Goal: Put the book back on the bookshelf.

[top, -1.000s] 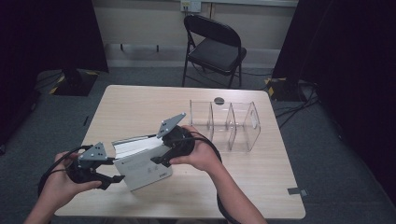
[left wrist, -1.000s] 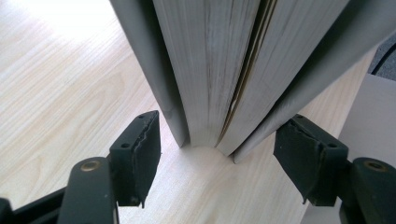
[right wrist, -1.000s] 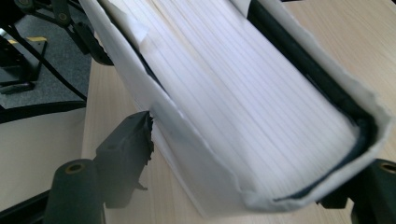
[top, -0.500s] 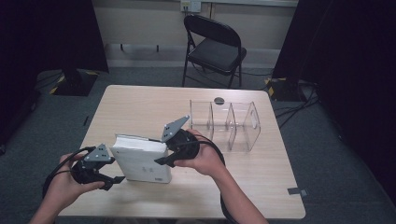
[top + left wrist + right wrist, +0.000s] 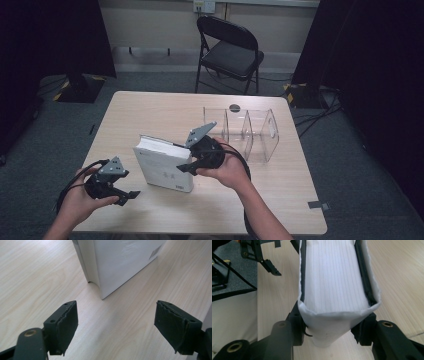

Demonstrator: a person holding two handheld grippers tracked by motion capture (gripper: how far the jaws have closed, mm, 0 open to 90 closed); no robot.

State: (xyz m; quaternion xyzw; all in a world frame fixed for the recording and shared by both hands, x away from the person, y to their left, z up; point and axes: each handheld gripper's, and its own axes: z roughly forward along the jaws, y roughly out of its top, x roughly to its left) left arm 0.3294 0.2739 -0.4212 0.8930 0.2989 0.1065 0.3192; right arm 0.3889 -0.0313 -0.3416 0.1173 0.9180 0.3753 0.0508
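Standing white book (image 5: 164,167) upright on desk (image 5: 150,110), clamped by right hand-held gripper (image 5: 192,162); left hand-held gripper (image 5: 131,195) open, empty; clear organizer (image 5: 250,132) unfilled.

Setting: recording studio or lab bay.
Evidence: black curtains (image 5: 50,40) on both sides, grey carpet (image 5: 350,165), floor cables (image 5: 315,117), folding chair (image 5: 227,50), lone wooden table (image 5: 150,110).
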